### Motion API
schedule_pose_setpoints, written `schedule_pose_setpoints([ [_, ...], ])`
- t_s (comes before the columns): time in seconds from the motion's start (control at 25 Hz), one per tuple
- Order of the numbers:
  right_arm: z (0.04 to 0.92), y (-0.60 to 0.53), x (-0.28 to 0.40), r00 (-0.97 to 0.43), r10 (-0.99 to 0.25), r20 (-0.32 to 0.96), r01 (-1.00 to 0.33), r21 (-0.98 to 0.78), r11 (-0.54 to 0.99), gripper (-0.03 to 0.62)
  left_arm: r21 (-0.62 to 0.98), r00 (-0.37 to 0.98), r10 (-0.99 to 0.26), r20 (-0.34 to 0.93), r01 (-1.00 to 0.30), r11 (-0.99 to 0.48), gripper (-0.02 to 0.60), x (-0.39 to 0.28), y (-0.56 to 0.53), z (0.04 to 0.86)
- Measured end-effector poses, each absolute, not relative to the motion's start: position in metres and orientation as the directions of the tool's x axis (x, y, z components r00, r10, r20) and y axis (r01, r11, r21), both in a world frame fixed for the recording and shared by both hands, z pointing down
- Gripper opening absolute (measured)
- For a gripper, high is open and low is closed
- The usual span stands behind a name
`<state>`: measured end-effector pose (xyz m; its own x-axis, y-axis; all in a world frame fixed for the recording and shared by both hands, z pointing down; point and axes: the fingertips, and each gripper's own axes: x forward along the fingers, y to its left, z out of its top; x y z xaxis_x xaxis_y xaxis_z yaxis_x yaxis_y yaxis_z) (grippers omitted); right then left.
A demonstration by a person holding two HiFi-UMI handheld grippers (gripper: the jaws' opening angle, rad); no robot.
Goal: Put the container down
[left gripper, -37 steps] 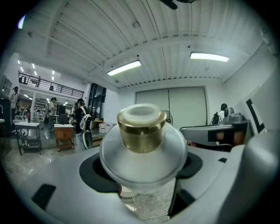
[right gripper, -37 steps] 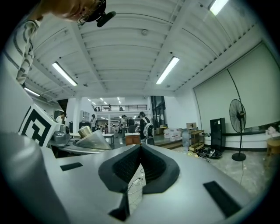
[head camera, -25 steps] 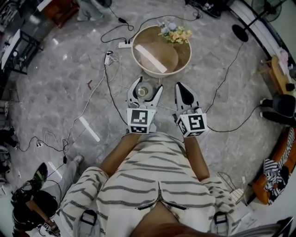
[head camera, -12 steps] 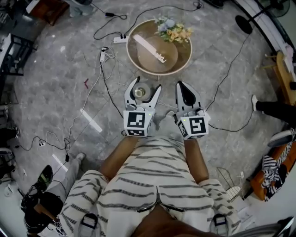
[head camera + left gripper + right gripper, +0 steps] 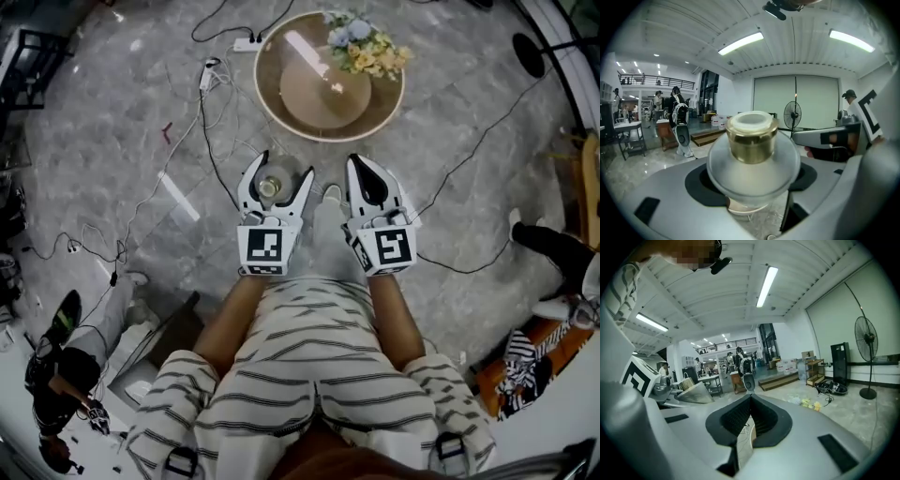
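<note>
1. My left gripper (image 5: 279, 176) is clamped on the container (image 5: 751, 140), a small frosted-glass jar with a gold collar and a pale cap. In the left gripper view, both jaws press against the jar's wide round belly, one on each side.
2. The jar stands roughly upright in that grip, cap uppermost. Its belly fills the gap between the dark pads.
3. From the head view, the jar hangs in the air in front of my torso, over the grey marble floor (image 5: 112, 178). It is on the near side of the round wooden table (image 5: 274, 105) and not over it.
4. My right gripper (image 5: 359, 167) sits just beside the left one at about the same height. In the right gripper view its jaws are closed together, the tips meet, and nothing is between them.
5. On the table's far edge there is a bunch of flowers (image 5: 368, 45) in yellow, blue and white. The rest of the tabletop shows only a bright reflected strip of light.
6. Black cables (image 5: 211, 159) trail across the floor to the left of the grippers. A white power strip (image 5: 248, 42) lies just beside the table's far left rim.
7. A standing fan (image 5: 867, 341) shows off to the right in the right gripper view.
</note>
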<state>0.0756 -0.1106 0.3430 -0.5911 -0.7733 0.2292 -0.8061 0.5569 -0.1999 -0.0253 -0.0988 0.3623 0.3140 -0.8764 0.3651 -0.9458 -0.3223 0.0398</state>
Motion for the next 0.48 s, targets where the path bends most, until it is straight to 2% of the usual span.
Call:
schedule_pose_setpoints([
  [0.48,0.432,-0.143,0.073,-0.636,-0.704,0.317,-0.771,-0.226,0.595,0.009,0.04,0.23,-0.872,0.433,-0.971,-0.236,0.331,-0.03,-0.148,0.462],
])
